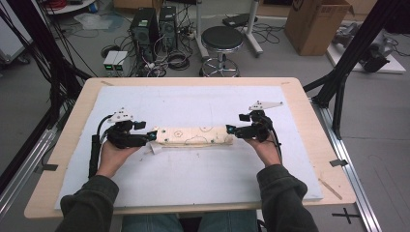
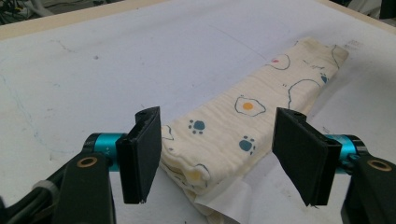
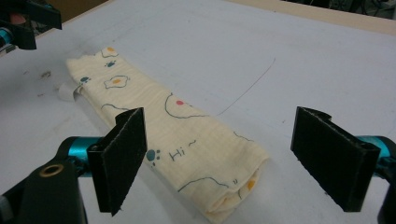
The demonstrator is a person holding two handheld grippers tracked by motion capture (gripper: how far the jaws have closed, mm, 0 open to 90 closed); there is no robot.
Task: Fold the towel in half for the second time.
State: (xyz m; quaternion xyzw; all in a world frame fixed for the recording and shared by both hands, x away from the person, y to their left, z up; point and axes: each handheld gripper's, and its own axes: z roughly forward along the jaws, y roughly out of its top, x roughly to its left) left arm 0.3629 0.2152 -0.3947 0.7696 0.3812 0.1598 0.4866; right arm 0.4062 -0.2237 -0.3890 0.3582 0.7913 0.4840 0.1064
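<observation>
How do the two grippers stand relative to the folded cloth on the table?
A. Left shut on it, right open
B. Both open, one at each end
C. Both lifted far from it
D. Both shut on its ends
B: the left gripper and right gripper each show jaws spread wide with an end of the folded printed cloth between them, not clamped.

Bare white board (image 1: 193,179) all around the folded cloth (image 1: 192,136); no obstacle.

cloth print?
Cream cloth with fried eggs, teal paw prints and dark outlines; clearest in the left gripper view.
</observation>
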